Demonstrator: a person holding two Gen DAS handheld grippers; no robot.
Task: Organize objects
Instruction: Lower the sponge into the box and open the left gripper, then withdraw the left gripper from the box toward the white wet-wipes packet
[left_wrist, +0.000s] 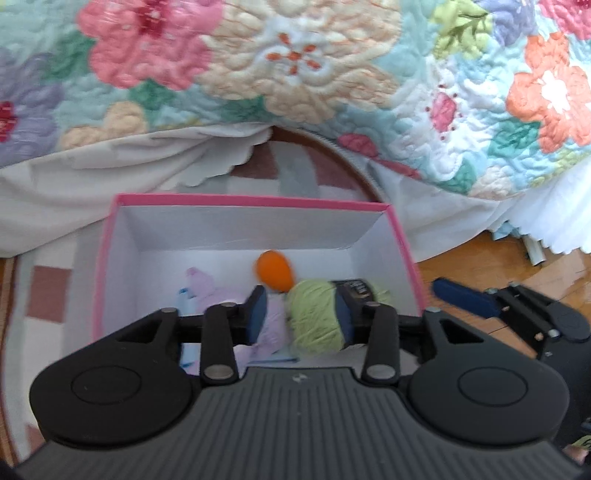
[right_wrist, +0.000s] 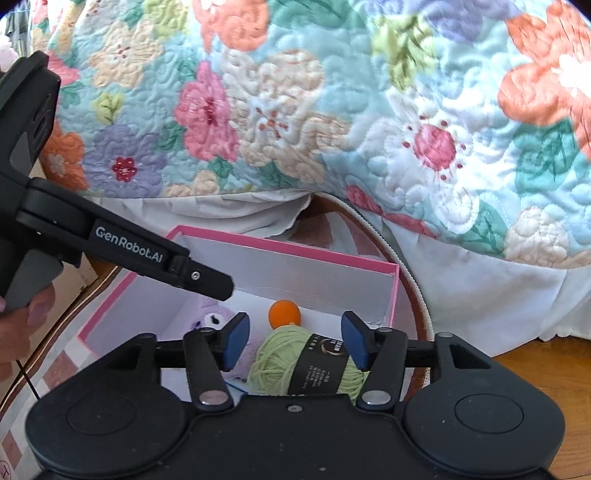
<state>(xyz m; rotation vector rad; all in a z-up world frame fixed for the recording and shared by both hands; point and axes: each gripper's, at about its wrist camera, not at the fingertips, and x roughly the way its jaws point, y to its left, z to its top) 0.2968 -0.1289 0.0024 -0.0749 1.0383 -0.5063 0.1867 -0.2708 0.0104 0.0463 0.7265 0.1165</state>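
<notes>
A pink-rimmed box (left_wrist: 251, 201) with white walls stands on the floor and holds a green yarn ball (left_wrist: 314, 321) with a black label, an orange ball (left_wrist: 274, 274) and a lilac plush toy (left_wrist: 218, 291). My left gripper (left_wrist: 300, 315) hangs over the box, its jaws apart, with the yarn and plush lying below and nothing pressed between the pads. In the right wrist view my right gripper (right_wrist: 295, 341) is open above the yarn (right_wrist: 280, 363), its blue pads clear of it. The box (right_wrist: 280, 243), orange ball (right_wrist: 283, 312) and plush (right_wrist: 212, 317) show there too.
A floral quilt (left_wrist: 295, 66) and white bed skirt (left_wrist: 92, 173) hang right behind the box. A patterned rug (left_wrist: 48, 295) lies under it, with wooden floor (left_wrist: 480, 266) to the right. A hand (right_wrist: 22, 321) holds the left gripper's handle at the left of the right wrist view.
</notes>
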